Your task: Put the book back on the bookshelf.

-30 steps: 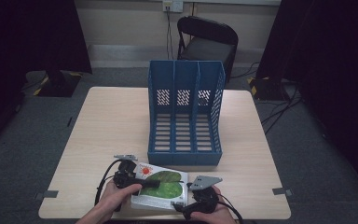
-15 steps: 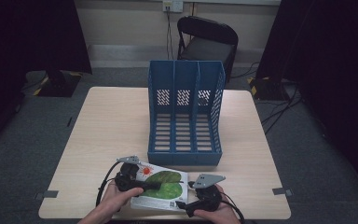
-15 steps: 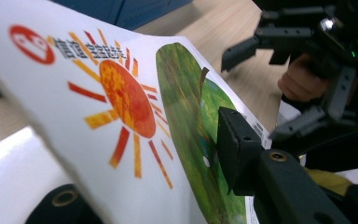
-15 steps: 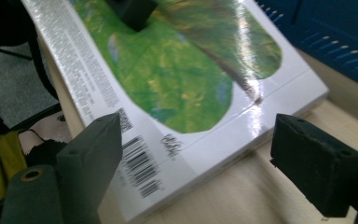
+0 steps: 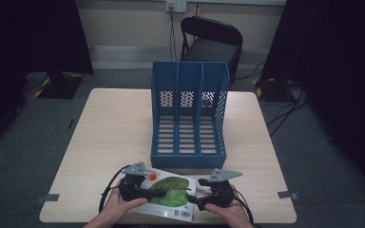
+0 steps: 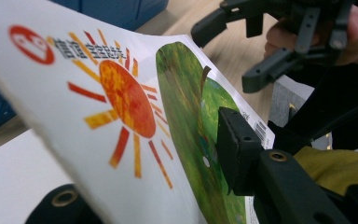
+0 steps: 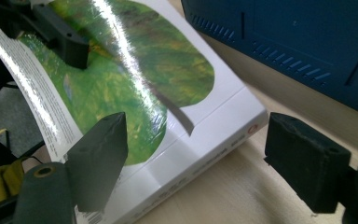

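A book (image 5: 168, 194) with an orange sun and a green leaf on its white cover lies near the table's front edge. My left gripper (image 5: 164, 193) is shut on its left part. In the left gripper view the cover (image 6: 121, 98) bends up between the jaws of the left gripper (image 6: 158, 182). My right gripper (image 5: 196, 199) is open at the book's right end. Its jaws have just been closing. In the right gripper view the book's corner (image 7: 223, 126) lies between the jaws of the right gripper (image 7: 203, 156), and the pads are not pressing on it.
A blue three-slot file rack (image 5: 189, 114) stands on the wooden table (image 5: 109, 133) just behind the book, its open side towards me. A black chair (image 5: 209, 40) is beyond the far edge. Bare tabletop lies left and right of the rack.
My left gripper has closed on the book and raised its left side a little. The right gripper has edged in at the book's right end with its jaws narrowing.
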### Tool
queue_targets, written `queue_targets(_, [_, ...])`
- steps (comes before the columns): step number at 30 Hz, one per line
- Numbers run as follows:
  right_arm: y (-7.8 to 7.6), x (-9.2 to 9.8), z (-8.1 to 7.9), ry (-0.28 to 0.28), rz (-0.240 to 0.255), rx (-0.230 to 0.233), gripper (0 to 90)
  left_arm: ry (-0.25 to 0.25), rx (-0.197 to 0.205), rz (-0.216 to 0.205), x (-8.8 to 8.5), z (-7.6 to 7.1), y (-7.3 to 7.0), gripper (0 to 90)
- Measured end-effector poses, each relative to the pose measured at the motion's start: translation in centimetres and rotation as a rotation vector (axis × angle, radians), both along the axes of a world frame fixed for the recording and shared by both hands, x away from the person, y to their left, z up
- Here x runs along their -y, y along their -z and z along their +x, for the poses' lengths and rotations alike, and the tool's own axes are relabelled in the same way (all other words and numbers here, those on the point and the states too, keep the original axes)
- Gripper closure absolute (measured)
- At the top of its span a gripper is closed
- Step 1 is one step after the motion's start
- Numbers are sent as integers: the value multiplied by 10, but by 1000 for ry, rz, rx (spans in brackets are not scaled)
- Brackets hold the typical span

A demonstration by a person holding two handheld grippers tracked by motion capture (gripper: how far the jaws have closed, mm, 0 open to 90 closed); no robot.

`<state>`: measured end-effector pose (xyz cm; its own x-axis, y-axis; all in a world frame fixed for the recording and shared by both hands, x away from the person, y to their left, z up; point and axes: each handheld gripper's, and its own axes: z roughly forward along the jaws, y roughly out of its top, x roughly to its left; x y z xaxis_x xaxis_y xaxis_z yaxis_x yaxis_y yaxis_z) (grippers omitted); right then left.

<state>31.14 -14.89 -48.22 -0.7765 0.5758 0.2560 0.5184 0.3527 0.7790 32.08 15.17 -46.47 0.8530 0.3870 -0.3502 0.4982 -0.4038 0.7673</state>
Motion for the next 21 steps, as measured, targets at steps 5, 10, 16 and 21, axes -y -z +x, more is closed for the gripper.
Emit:
queue_targets(5, [2, 1, 3, -3, 21, -28, 186, 36, 45, 6, 5, -6, -4, 698])
queue_targets(10, [8, 0, 5, -15, 41, -89, 153, 72, 108, 18, 10, -12, -8, 698])
queue_targets(16, [5, 2, 6, -42, 66, -118, 256, 79, 94, 6, 8, -10, -7, 698])
queue_targets(21, [-2, 10, 6, -32, 99, -115, 365, 75, 91, -3, 7, -9, -7, 700])
